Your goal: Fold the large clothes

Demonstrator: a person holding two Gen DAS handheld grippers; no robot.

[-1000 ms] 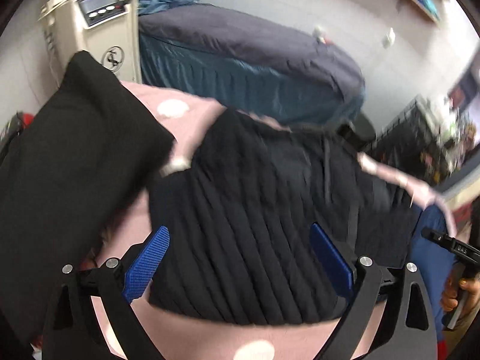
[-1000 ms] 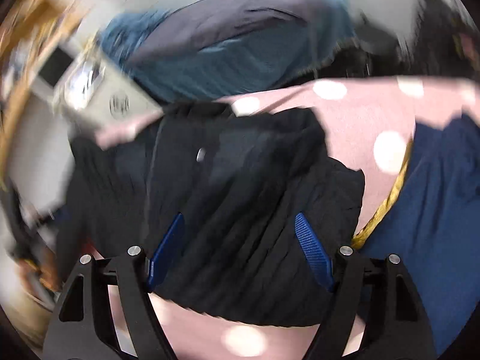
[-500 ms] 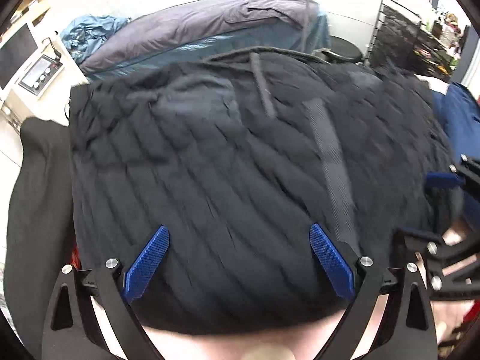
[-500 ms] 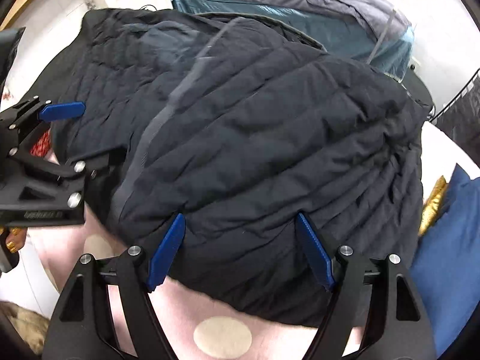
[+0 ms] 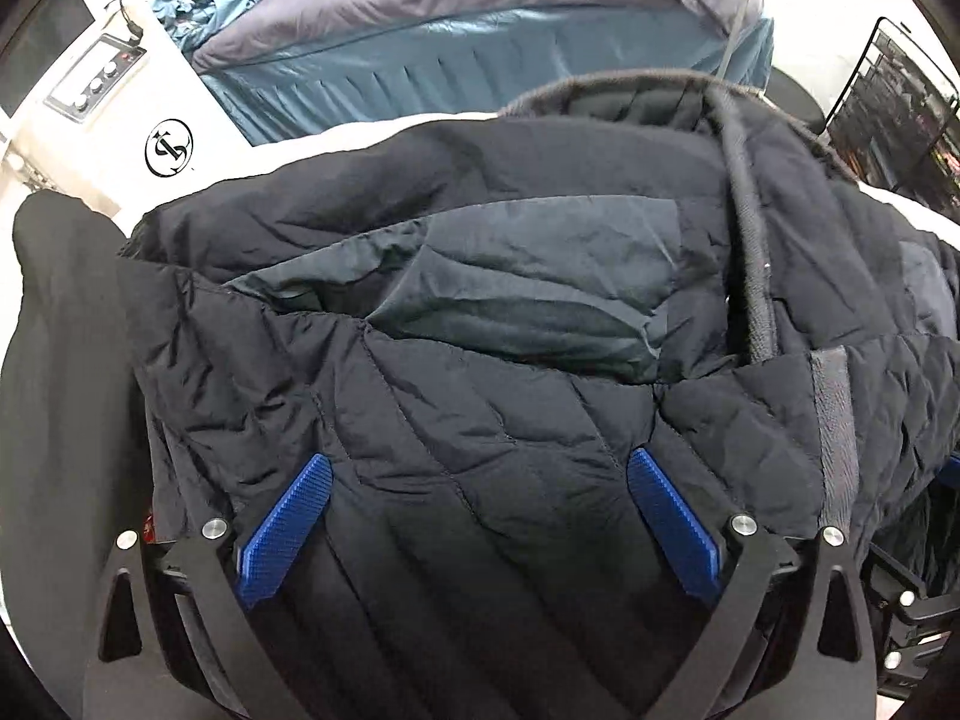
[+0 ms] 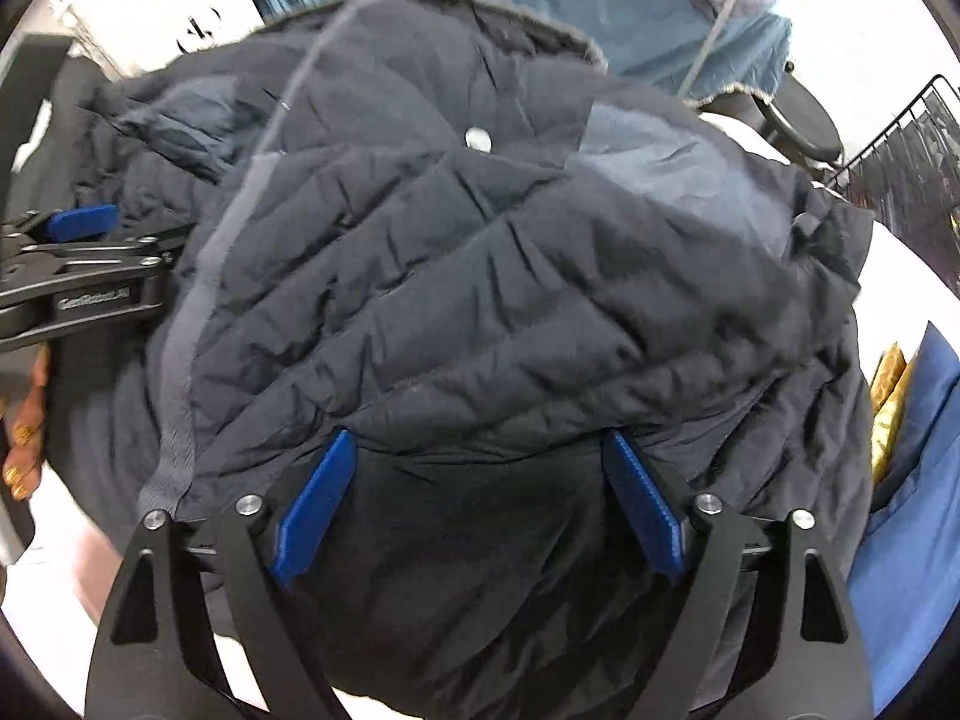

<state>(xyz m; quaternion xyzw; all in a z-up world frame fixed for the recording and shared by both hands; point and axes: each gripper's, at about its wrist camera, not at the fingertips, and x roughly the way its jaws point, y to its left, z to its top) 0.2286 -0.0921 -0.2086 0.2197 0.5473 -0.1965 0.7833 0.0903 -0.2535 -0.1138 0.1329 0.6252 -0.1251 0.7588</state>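
A large black quilted puffer jacket [image 5: 510,360] fills both views, front up, with a grey lining patch, a collar at the far end and a grey zipper strip [image 5: 831,420]. In the right wrist view the jacket [image 6: 510,276] shows a silver snap. My left gripper [image 5: 480,492] is open, low over the jacket's near part, blue pads spread on either side of the fabric. My right gripper [image 6: 480,480] is open too, over the jacket's near right part. The left gripper also shows in the right wrist view [image 6: 84,252] at the left edge.
A second black garment [image 5: 66,372] lies left of the jacket. A blue-grey sleeping bag [image 5: 480,48] lies behind. A white machine [image 5: 120,114] stands at the back left, a wire rack [image 5: 900,114] at the back right. A blue cloth [image 6: 912,480] lies at the right.
Both grippers have moved in closer and lower over the jacket, which now fills the views. The pink dotted cover below is barely visible. Both stay open.
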